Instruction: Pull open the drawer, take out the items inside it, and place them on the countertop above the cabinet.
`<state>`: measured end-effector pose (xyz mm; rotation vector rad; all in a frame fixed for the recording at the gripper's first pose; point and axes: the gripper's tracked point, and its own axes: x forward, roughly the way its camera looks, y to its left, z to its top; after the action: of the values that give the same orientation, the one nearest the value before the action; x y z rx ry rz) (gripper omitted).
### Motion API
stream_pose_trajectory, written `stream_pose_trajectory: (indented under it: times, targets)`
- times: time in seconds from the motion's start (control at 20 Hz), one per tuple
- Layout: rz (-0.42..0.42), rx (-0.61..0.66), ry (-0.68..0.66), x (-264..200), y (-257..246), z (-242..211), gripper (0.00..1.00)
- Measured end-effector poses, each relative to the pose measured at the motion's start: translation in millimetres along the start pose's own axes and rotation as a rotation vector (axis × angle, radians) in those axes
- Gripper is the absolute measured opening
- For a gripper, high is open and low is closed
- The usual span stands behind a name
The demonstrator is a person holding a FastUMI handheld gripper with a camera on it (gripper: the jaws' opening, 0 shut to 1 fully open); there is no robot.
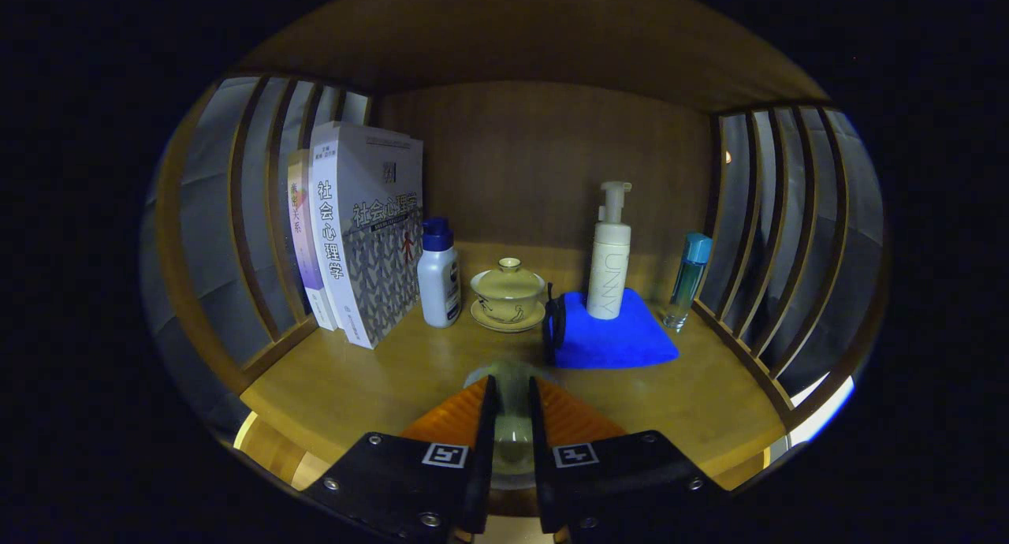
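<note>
Your fingers (511, 408) clamp a pale translucent round item (511, 430) above the wooden bench (378, 378), near the blue folded cloth (611, 335). Risk: loose grip drops it early.

Countertop (378, 386) smooth wood; towel (611, 339) soft cloth; pump bottle (609, 268) matt plastic; lidded cup (508, 292) glossy ceramic.

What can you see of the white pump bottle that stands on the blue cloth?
The white pump bottle is tall, slim, round and looks like plastic, with a white pump head whose spout points right and grey lettering down its side. It stands upright with its base on the rear part of the folded blue cloth, near the wooden back wall, beyond the gripper. Nothing else touches it.
</note>
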<state>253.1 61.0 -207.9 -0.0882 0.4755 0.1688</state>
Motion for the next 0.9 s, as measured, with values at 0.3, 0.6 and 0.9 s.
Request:
stream_pose_trajectory:
  times: [0.3,0.6,0.9]
  targets:
    - [0.041,0.025,-0.14,-50,11,25,0.95]
    - [0.039,0.021,-0.339,-154,13,54,0.95]
    - [0.012,-0.032,-0.495,-257,20,46,0.95]
